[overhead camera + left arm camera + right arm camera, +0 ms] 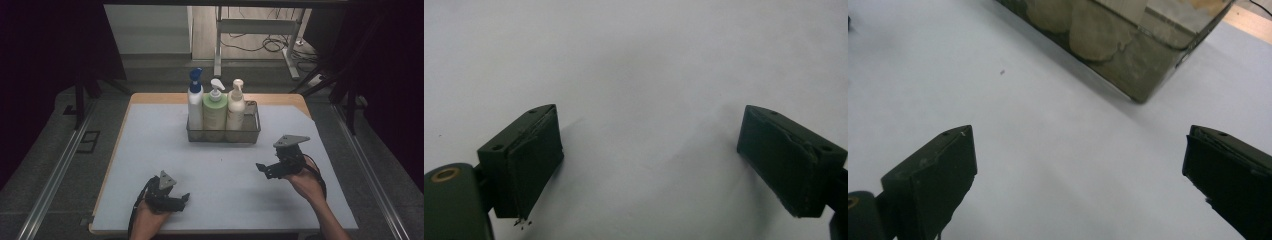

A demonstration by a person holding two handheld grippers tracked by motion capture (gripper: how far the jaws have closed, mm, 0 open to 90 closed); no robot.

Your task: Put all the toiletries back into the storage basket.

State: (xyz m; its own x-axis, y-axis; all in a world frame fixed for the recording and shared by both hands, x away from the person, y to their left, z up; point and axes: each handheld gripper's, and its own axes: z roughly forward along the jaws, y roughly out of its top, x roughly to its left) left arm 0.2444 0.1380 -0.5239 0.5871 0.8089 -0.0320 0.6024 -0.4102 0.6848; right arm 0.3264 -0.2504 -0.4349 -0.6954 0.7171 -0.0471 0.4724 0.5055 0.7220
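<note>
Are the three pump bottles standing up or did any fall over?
All standing up. The three pump bottles sit side by side in the mesh basket, pumps pointing up.

Left gripper [184, 198] held low, jaws spread wide; right gripper [261, 167] higher, gaping, empty.

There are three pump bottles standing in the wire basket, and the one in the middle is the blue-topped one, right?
Not quite. Three pump bottles do stand in the wire basket, but the middle one is the green bottle. The bottle with the blue pump stands at the left end and the cream bottle at the right end. The high view shows this.
</note>
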